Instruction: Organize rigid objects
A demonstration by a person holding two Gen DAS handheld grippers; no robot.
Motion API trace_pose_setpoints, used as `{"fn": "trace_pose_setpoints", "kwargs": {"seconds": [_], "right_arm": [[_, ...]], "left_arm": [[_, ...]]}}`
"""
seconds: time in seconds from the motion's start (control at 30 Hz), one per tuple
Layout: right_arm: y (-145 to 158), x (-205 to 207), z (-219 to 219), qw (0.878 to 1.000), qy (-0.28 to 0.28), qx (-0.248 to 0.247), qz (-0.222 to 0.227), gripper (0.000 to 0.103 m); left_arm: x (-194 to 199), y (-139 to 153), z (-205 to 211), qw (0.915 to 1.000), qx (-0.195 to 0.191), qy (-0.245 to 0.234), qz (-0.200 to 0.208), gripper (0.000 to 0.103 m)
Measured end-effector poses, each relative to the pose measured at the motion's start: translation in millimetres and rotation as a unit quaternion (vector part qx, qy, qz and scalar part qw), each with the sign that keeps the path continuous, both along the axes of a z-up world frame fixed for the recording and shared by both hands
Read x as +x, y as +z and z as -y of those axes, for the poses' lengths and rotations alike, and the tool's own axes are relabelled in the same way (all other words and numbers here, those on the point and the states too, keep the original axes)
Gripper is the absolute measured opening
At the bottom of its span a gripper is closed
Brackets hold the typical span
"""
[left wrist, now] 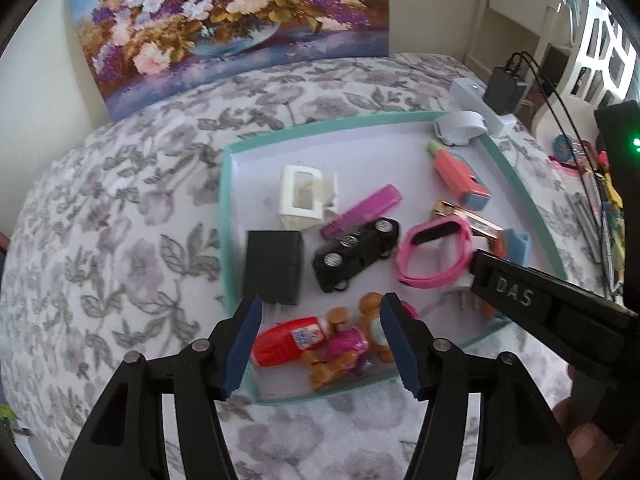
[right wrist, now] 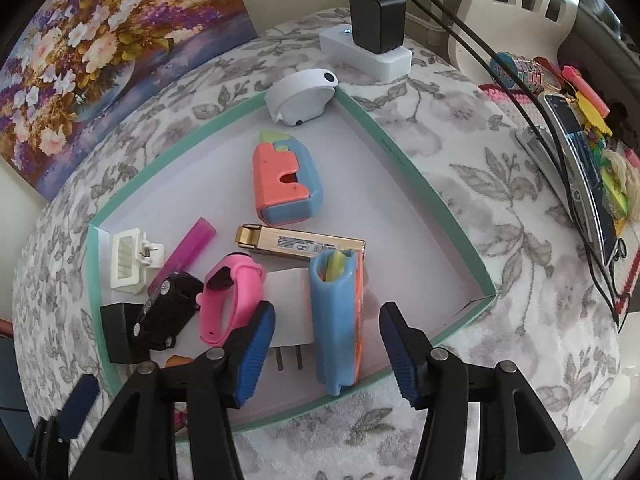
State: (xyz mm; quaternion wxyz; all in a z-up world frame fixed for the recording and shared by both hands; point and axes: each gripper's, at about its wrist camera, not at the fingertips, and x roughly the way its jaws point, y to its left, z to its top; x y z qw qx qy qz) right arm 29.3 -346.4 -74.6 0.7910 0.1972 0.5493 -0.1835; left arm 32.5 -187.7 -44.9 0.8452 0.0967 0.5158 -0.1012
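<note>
My left hand-held gripper (left wrist: 320, 344) points steeply down over the near edge of the tray (left wrist: 228, 184). Its blue ribbed pads stand apart, pressing on nothing. Below the gap lie a red bottle (left wrist: 286, 342) and a brown-and-pink figure (left wrist: 348, 348); blur hides the figure's details.

My right hand-held gripper (right wrist: 328, 350) also points steeply down. Its jaws are open, with the blue case (right wrist: 334, 320) lying between the pads; neither pad visibly presses on it. In the left wrist view this gripper's black arm crosses the right side and covers the tray's near right corner. A fingertip (left wrist: 588, 446) shows at the lower right edge.

Beside the case, a white plug (right wrist: 290, 304) is partly hidden, with two metal prongs exposed. Beyond lie a pink band (right wrist: 230, 300), soft-looking and looped, a glossy black toy car (right wrist: 168, 312) resting wheels-up and a matte black block (right wrist: 118, 334).

Farther in are a gold bar (right wrist: 300, 244), a flat magenta strip (right wrist: 182, 256), a white slatted clip (right wrist: 130, 262), and a coral-and-blue toy (right wrist: 286, 184).

A white rounded device (right wrist: 300, 96) sits over the tray's far corner. The tray is a shallow box with teal rim and white floor, on a table (right wrist: 460, 168) with a grey floral cover. Behind stands a flower painting (left wrist: 228, 20).
</note>
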Motion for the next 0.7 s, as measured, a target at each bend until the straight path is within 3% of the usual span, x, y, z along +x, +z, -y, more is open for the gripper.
{"fn": "trace_pose_setpoints", "kwargs": {"seconds": [0.1,0.2,0.43,0.5,0.53,0.67,0.7], "right_arm": [[1.4,-0.1,0.0,1.0,0.0,-0.003,0.002,0.063],[3.3,0.0,-0.9,1.0,0.003,-0.008,0.003,0.067],[4.3,3.6,-10.1,1.0,0.023,-0.01,0.006,0.08],[6.0,4.3,-14.4,0.999,0.03,-0.016,0.008,0.084],[6.7,4.5,-16.1,0.999,0.032,-0.013,0.011,0.086],[9.7,5.5,-25.9,0.999,0.047,-0.013,0.019,0.103],[10.1,5.9,-28.7,0.998,0.052,-0.016,0.019,0.103]], "left_arm": [[2.7,2.8,-6.6,0.9999,0.003,0.013,0.004,0.064],[6.7,3.4,-16.0,0.9993,0.008,0.036,0.005,0.076],[16.3,2.1,-39.9,0.996,-0.003,0.09,-0.003,0.076],[18.8,1.0,-46.5,0.9946,-0.007,0.103,-0.007,0.082],[19.9,0.3,-49.3,0.9939,-0.008,0.109,-0.008,0.092],[23.5,-3.5,-62.6,0.9908,-0.015,0.133,-0.018,0.095],[24.3,-5.3,-66.0,0.9901,-0.017,0.138,-0.022,0.095]]}}
